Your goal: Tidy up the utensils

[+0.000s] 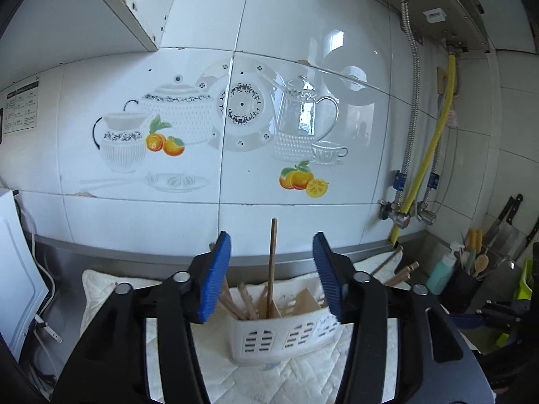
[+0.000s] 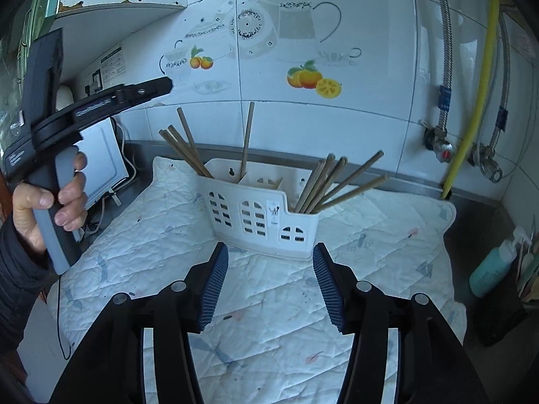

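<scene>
a white plastic utensil caddy (image 2: pixel 259 208) with slotted, window-shaped cutouts stands on a quilted white mat (image 2: pixel 168 235) spread over the steel counter, close to the tiled wall with its teapot-and-orange decals (image 1: pixel 235 114). the caddy has three compartments in a row. in the right wrist view, the left compartment holds a bundle of wooden chopsticks (image 2: pixel 183 146) leaning out to the left, the right compartment holds another bundle (image 2: pixel 333 181) fanning out to the right, and the middle one holds a single chopstick (image 2: pixel 247 138) standing nearly upright.

the left gripper (image 1: pixel 272 269) hovers just in front of and above the caddy, its blue ribbed pads (image 1: pixel 215 276) spread apart. in its own view the single chopstick rises in the gap between them — the pads stand clear of it on both sides, nothing is clasped. in the right wrist view this tool appears from the side at upper left, a hand (image 2: pixel 50 202) in a dark sleeve wrapped around its grey handle.

the right gripper (image 2: pixel 269 282) hangs over the mat on the near side of the caddy, pointing down toward it, its jaws likewise parted and empty — only quilted fabric shows between the pads (image 2: pixel 328 282).

off to the right, at the counter's corner, sit a teal pump bottle (image 1: pixel 441 271) and a dark holder of wooden spoons (image 1: pixel 463 286), with knives (image 1: pixel 505 222) behind. a yellow gas hose (image 2: pixel 478 101) and braided metal pipes run down the wall.
</scene>
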A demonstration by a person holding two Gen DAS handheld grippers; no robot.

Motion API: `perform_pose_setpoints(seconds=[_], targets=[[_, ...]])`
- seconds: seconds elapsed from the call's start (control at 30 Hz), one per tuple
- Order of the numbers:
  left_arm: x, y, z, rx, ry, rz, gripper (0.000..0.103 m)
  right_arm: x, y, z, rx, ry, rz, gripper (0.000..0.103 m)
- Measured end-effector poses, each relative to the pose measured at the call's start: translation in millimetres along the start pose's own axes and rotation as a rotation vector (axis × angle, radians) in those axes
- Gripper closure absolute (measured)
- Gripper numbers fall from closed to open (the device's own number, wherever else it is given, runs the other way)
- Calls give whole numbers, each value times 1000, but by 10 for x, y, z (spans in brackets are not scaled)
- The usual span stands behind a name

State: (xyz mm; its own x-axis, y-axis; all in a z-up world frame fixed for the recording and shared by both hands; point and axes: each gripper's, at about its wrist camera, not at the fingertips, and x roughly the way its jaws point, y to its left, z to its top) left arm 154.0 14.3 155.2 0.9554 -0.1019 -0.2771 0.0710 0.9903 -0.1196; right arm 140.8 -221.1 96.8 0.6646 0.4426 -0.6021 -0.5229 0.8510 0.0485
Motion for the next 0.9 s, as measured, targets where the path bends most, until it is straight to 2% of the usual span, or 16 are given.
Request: perform_pose_setpoints(seconds=[0.13, 0.23, 0.47, 0.6, 0.9], targets=[[-272, 20, -185, 2, 20, 5, 31, -65, 71, -171, 23, -11, -7, 47], [-424, 52, -362, 3, 51, 7, 23, -90, 149, -312, 35, -12, -13, 41], [-755, 111, -880, 29, 98, 53, 5, -113, 347, -606, 73, -17, -5, 36], [-911, 165, -1074, 4, 126, 48, 5, -140, 430, -713, 89, -20, -1, 31], [-1174, 159, -1361, 11, 160, 78, 5, -220, 547, -930, 82, -36, -56, 23]])
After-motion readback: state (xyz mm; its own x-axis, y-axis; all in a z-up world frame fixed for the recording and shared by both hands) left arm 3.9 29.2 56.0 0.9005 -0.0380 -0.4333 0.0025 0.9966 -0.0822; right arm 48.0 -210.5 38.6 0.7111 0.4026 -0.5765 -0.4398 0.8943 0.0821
